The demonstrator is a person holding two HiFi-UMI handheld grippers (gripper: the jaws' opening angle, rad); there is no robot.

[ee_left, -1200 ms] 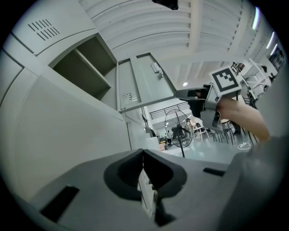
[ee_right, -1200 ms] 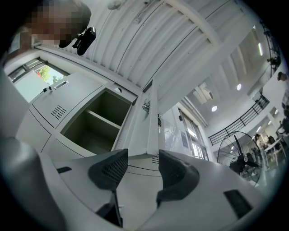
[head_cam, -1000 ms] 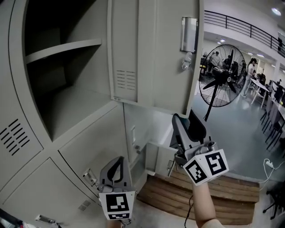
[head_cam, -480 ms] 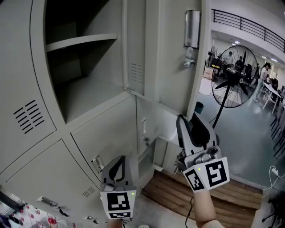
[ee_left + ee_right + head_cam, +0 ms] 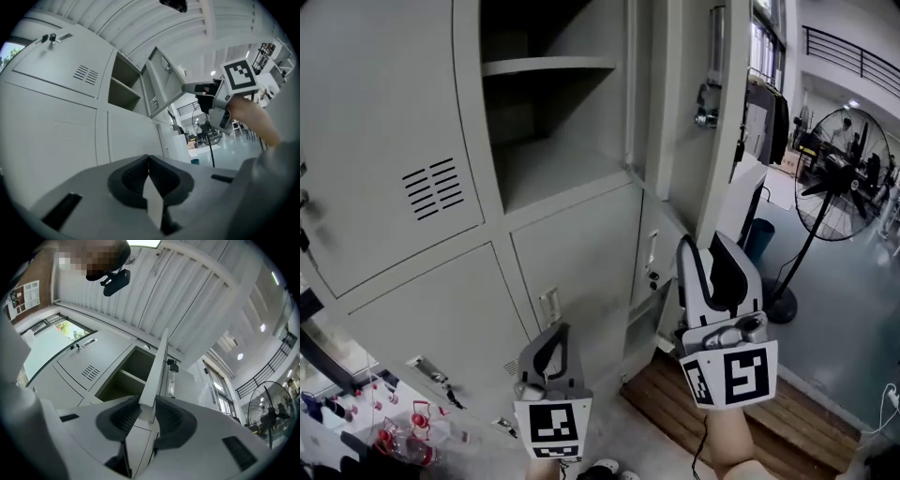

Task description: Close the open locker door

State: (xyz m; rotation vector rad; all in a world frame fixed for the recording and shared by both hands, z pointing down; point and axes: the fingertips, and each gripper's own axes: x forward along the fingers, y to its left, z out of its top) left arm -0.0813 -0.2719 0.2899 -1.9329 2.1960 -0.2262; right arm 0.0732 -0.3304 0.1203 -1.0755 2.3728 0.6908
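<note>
Locker door stands swung out from its compartment, my right claw is closing onto its lower edge, left claw pinched empty, so pushing comes next.

locker door top cut off by head view's upper edge.

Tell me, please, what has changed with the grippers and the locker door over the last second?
The right gripper came up to the open locker door; its jaws are closing on the door's lower edge, which now sits between them. The left gripper stayed low, shut and empty; the door remains open.
</note>
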